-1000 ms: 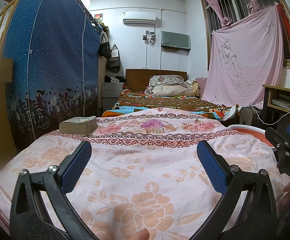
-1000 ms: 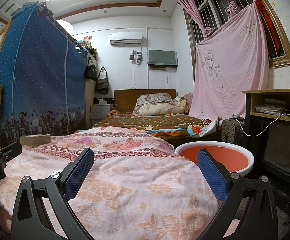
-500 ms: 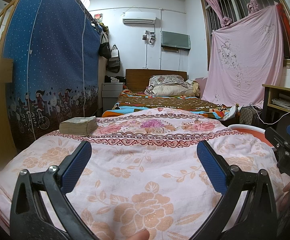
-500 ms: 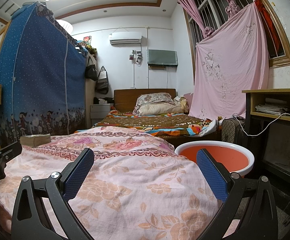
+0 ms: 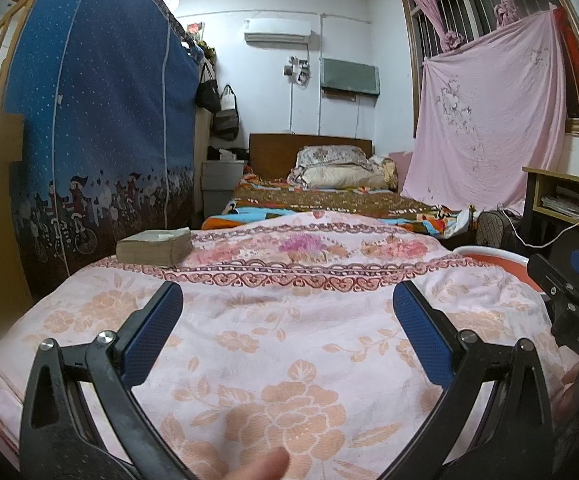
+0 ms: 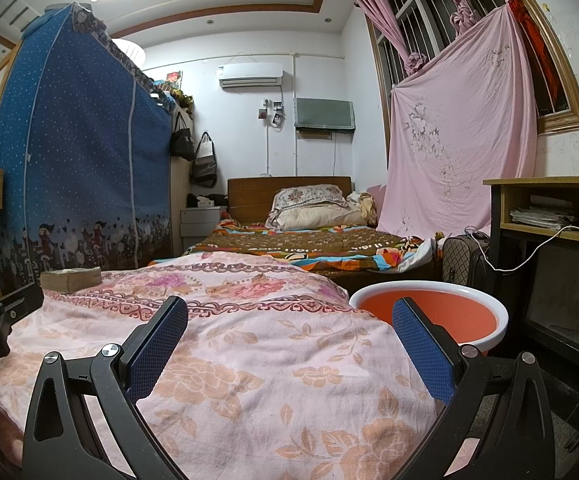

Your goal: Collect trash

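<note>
Spreading across both views: a pink floral quilt (image 5: 289, 340) covering the near surface, with a bed (image 6: 309, 240) lying beyond its far edge. Sitting just off the quilt's right edge: an orange basin (image 6: 437, 312) with a white rim; resting at the quilt's far left corner: a thick worn book (image 5: 155, 246). Hovering over the quilt's near edge, both gaping wide and gripping nothing: left gripper (image 5: 287, 320) and right gripper (image 6: 289, 328), with no trash showing anywhere on the quilt.

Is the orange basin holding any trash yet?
No. In the right wrist view the orange basin beside the floral bedspread shows only its bare orange inside, though its bottom is partly hidden.
</note>
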{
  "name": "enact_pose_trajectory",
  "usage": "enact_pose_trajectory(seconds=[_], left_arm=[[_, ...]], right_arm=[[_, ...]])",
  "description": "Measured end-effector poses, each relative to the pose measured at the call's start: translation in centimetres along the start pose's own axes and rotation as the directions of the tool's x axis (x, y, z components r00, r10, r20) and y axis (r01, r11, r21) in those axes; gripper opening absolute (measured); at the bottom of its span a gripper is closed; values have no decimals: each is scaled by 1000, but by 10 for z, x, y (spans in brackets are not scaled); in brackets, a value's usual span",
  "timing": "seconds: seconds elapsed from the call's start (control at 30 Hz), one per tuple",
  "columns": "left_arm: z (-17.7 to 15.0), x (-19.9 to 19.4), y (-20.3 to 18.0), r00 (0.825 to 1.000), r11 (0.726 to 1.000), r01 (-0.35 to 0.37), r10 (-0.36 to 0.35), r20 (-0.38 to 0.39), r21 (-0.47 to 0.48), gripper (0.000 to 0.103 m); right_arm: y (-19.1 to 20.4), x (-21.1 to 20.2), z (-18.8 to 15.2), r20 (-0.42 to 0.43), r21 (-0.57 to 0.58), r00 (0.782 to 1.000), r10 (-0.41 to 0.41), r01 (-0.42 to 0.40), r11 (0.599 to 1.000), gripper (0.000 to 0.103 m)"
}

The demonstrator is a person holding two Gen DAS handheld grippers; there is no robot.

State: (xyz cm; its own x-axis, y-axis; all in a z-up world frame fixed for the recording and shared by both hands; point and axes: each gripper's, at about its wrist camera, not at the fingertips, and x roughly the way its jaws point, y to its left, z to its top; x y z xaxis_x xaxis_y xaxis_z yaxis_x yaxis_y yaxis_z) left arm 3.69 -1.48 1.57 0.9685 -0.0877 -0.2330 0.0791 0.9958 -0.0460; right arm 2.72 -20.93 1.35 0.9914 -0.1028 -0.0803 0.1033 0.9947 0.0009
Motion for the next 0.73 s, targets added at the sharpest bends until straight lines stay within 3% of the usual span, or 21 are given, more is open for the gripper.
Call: enact_pose_trajectory(seconds=[0.73], left_arm=[[2, -3, 1, 1000, 1000, -5, 5, 9, 22, 92]], right_arm=[[4, -1, -4, -4, 1, 1000, 2, -2, 1000, 103]])
